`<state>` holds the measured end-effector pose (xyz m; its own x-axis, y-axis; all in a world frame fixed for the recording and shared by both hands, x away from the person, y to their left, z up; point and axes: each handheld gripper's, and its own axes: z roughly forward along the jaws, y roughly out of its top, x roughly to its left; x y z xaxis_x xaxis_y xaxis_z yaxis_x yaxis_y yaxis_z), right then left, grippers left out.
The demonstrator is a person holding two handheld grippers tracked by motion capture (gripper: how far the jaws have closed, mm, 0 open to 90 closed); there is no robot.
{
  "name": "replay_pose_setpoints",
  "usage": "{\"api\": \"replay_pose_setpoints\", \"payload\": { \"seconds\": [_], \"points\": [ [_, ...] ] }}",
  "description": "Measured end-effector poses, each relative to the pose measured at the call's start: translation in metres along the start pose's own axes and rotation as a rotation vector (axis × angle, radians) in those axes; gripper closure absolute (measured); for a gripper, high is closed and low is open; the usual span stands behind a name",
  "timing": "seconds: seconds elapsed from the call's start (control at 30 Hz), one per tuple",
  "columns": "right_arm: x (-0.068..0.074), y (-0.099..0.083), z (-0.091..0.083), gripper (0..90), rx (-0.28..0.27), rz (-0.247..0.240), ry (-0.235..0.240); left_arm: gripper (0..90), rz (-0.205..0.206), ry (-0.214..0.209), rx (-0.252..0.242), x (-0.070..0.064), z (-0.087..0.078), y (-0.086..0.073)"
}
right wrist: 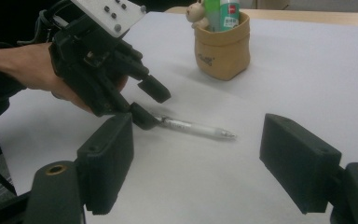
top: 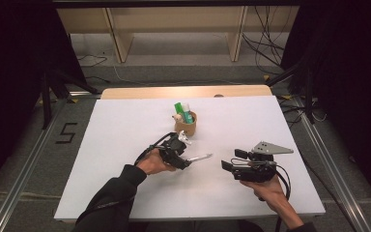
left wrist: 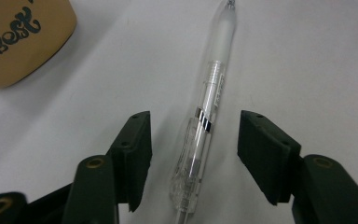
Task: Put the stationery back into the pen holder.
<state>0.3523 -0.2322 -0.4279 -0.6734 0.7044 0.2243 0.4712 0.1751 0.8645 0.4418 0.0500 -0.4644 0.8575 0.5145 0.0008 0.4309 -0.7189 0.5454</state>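
A clear pen [left wrist: 205, 126] lies on the white table cover, its tip pointing away from my left gripper [left wrist: 198, 149]. That gripper is open, one jaw on each side of the pen's rear end, with a gap on both sides. From above, the pen [top: 200, 157] sticks out to the right of the left gripper [top: 182, 162]. My right gripper [top: 233, 160] is open and holds nothing, a short way right of the pen's tip. Between the right gripper's [right wrist: 200, 158] jaws I see the pen [right wrist: 196, 127] and the left gripper [right wrist: 144, 105] straddling its end.
A tan fabric pouch [top: 186, 126] stands just behind the left gripper, holding a green-and-white tube [top: 183, 112] and a small bear figure [top: 177, 117]. The pouch [left wrist: 18, 42] edges in at top left of the left gripper view. The white cover [top: 125, 130] spans the table.
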Motion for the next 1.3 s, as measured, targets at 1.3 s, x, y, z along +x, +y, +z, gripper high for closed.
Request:
{"api": "replay_pose_setpoints", "payload": {
  "seconds": [1.3],
  "points": [
    [-0.0019,-0.0022,0.0026,26.8,0.011,0.014,0.012,76.2,0.051,-0.013,0.009,-0.0022,0.0075,0.0008]
  ]
}}
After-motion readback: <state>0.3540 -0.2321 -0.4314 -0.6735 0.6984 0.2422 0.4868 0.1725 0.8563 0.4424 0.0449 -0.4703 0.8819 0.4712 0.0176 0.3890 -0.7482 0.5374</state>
